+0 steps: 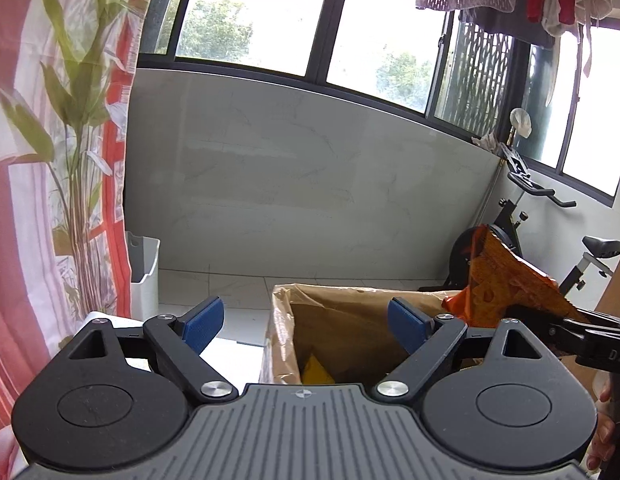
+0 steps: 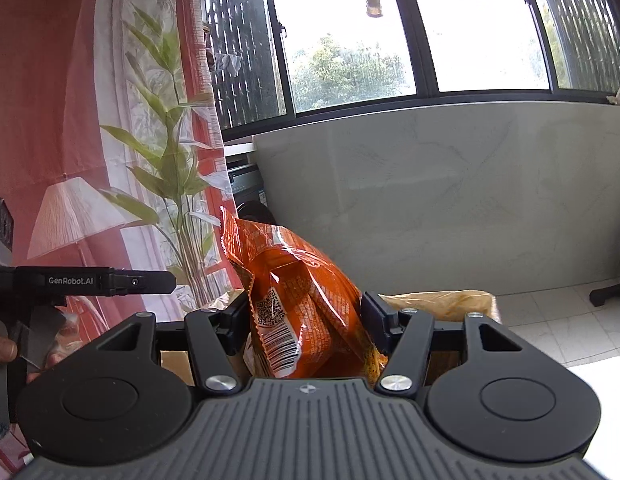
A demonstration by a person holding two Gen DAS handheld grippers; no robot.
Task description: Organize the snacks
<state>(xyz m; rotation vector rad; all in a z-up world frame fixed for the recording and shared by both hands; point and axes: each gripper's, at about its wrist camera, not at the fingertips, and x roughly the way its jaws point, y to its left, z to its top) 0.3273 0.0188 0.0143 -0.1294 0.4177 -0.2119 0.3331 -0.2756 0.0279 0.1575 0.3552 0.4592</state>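
Note:
My right gripper (image 2: 304, 320) is shut on an orange snack bag (image 2: 298, 292) with a barcode and QR code, held upright above a cardboard box lined with brown paper (image 2: 450, 300). In the left wrist view the same orange snack bag (image 1: 506, 280) shows at the right, held over the box (image 1: 350, 320). My left gripper (image 1: 306, 326) is open and empty, its blue pads (image 1: 202, 326) spread over the box's left side. A yellow packet (image 1: 316, 370) lies inside the box.
A white bin (image 1: 144, 276) stands on the tiled floor by the red leaf-print curtain (image 1: 50, 160). An exercise bike (image 1: 550, 236) is at the right by the grey wall under the windows. The left gripper's body (image 2: 90, 280) shows in the right wrist view.

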